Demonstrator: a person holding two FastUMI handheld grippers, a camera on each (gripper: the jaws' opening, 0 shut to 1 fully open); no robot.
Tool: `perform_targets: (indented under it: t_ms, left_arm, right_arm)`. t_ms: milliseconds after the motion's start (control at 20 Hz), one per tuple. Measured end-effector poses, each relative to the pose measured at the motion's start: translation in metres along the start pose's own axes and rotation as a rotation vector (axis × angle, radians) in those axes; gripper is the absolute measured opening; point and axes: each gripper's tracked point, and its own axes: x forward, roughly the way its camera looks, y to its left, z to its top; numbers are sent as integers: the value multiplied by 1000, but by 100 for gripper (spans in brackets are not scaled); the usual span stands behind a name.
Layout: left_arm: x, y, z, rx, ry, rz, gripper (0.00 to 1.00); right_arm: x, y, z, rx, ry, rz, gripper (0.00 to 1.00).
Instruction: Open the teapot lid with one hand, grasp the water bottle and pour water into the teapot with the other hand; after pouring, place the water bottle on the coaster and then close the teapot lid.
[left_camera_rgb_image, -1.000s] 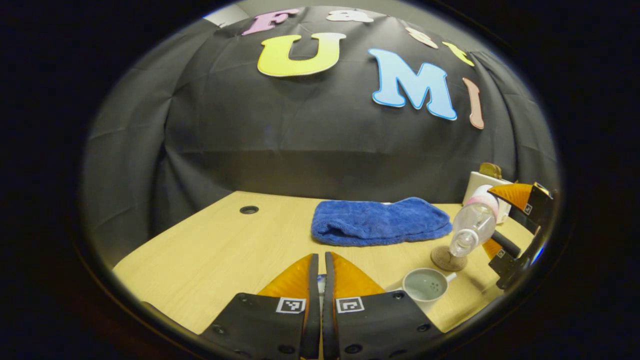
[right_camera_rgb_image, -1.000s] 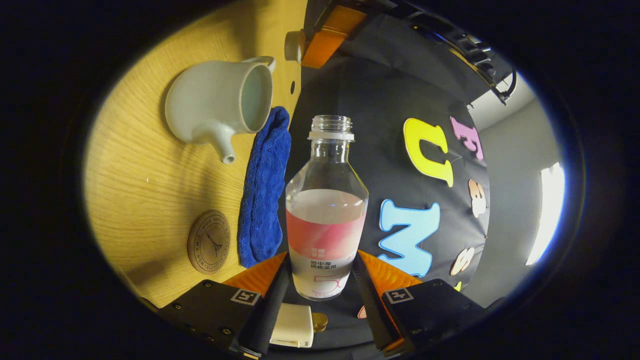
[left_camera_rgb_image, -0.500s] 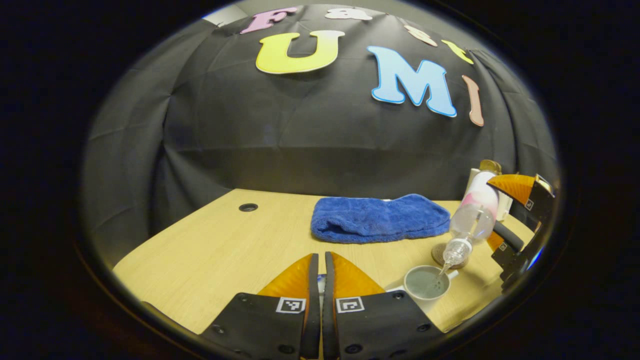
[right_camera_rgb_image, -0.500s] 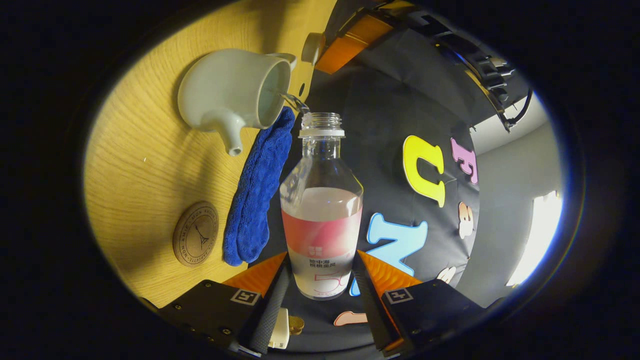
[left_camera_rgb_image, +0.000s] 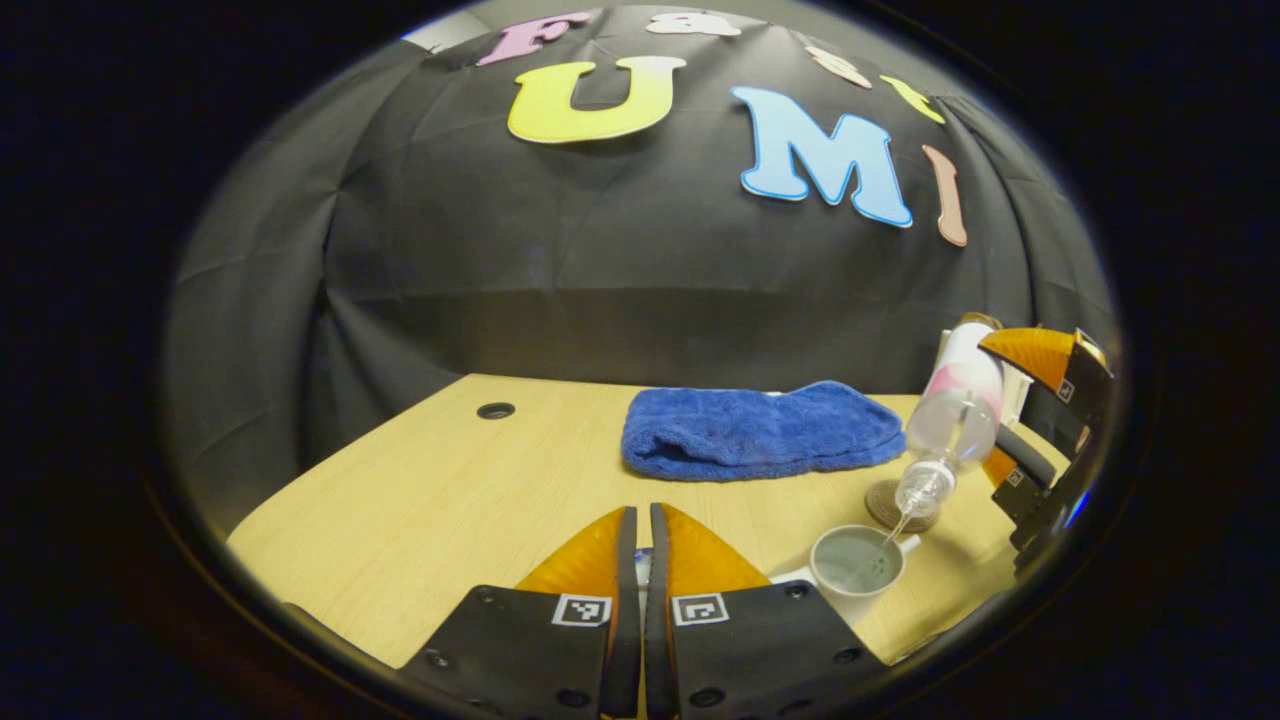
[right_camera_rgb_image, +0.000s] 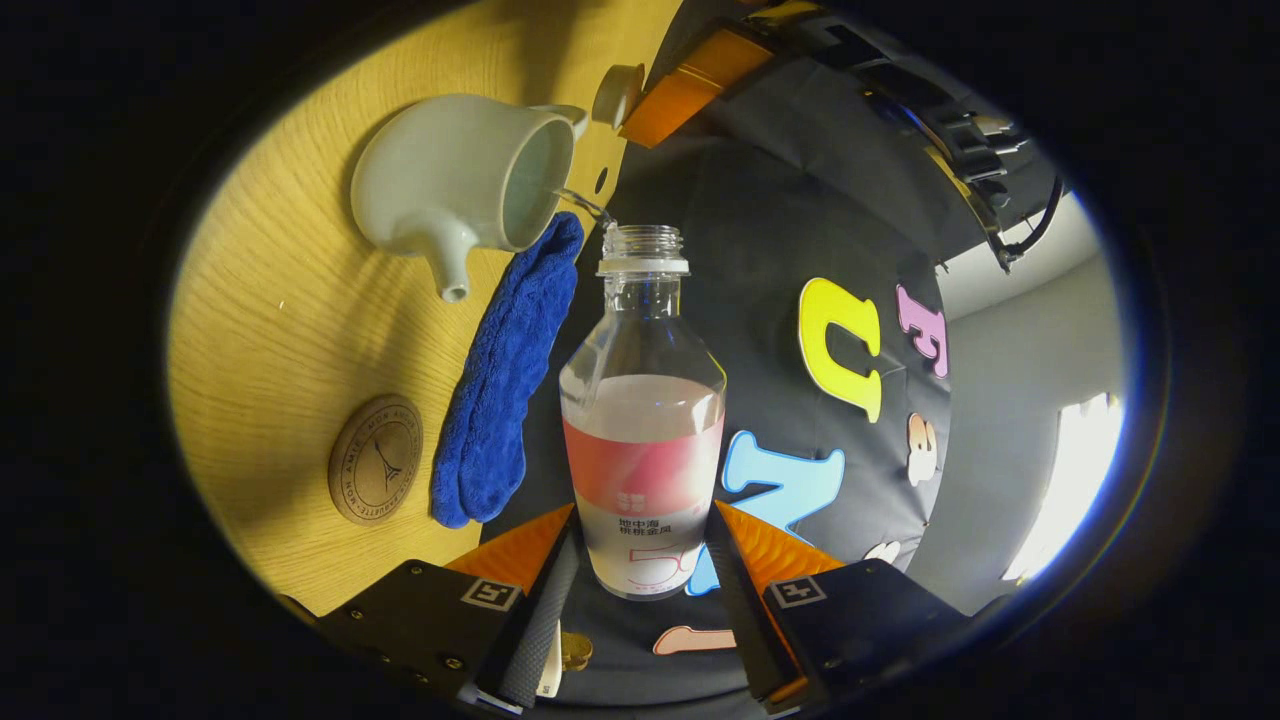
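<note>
While the left gripper (left_camera_rgb_image: 637, 560) keeps its fingers pressed nearly together, perhaps on the lid, the right gripper (right_camera_rgb_image: 640, 560) clamps the tilted water bottle (right_camera_rgb_image: 645, 420), pouring into the open teapot (left_camera_rgb_image: 857, 562). Next, I judge, comes righting it toward the coaster (right_camera_rgb_image: 376, 472).

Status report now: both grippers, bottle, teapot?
Right gripper shut on water bottle, pouring into open teapot. Left gripper holds lid aside. Coaster free.

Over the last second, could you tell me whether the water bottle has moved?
Yes. In the left gripper view, the water bottle has tipped further, its mouth dropping from beside the coaster toward the open teapot, and water now streams in.
</note>
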Motion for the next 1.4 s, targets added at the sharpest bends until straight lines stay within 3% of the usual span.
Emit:
perform_targets:
  t_ms: [1400]
  left_arm:
    - [3, -1, -4, 12, 23, 0, 9]
  right_arm:
    - [9, -30, 3, -186, -66, -102, 75]
